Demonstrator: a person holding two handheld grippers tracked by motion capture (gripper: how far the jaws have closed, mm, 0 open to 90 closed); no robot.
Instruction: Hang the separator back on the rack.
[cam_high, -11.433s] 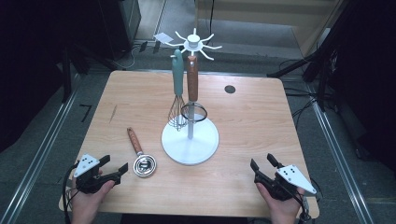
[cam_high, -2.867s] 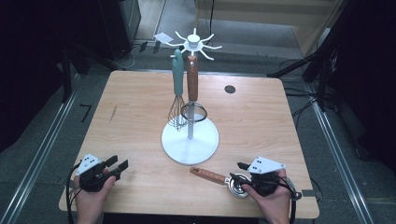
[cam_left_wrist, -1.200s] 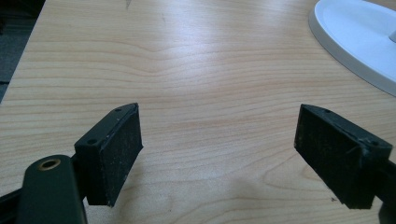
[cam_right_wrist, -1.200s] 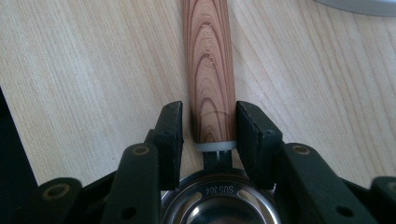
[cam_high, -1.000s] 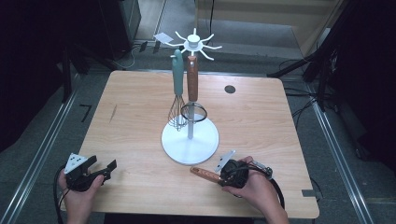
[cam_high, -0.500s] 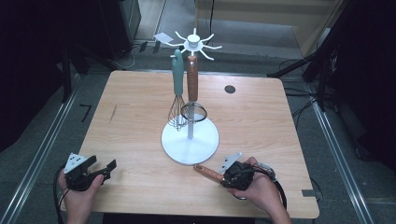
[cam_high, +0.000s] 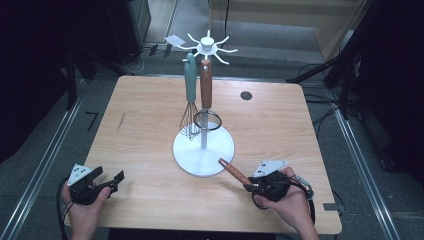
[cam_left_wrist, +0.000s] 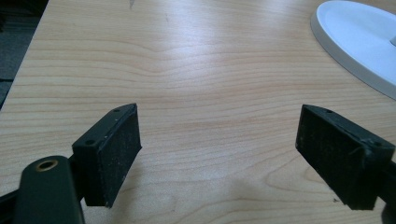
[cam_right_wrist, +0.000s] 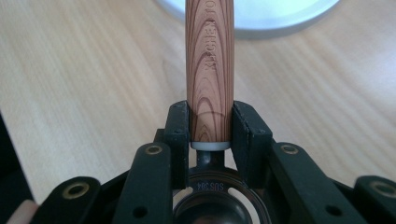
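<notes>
A utensil with a wooden handle (cam_high: 233, 172) and a round metal head (cam_right_wrist: 217, 196) is lifted just off the table at the front right. My right gripper (cam_high: 254, 186) is shut on the handle's lower end (cam_right_wrist: 209, 70), beside the metal head. The handle points toward the white stand's base (cam_high: 202, 152). My left gripper (cam_high: 113, 181) rests at the front left. It stands open (cam_left_wrist: 233, 154) over bare wood with nothing between its jaws, which have just been opening slightly.
The white stand has hook arms at its top (cam_high: 207, 47). A teal-handled whisk (cam_high: 190, 80) and a second wooden-handled utensil (cam_high: 205, 85) hang from them. A dark round hole (cam_high: 245, 95) sits at the back right of the table (cam_high: 140, 125).
My right hand has carried the wooden-handled utensil rightward and slightly up, away from the stand's base. The left hand has stayed where it was.
</notes>
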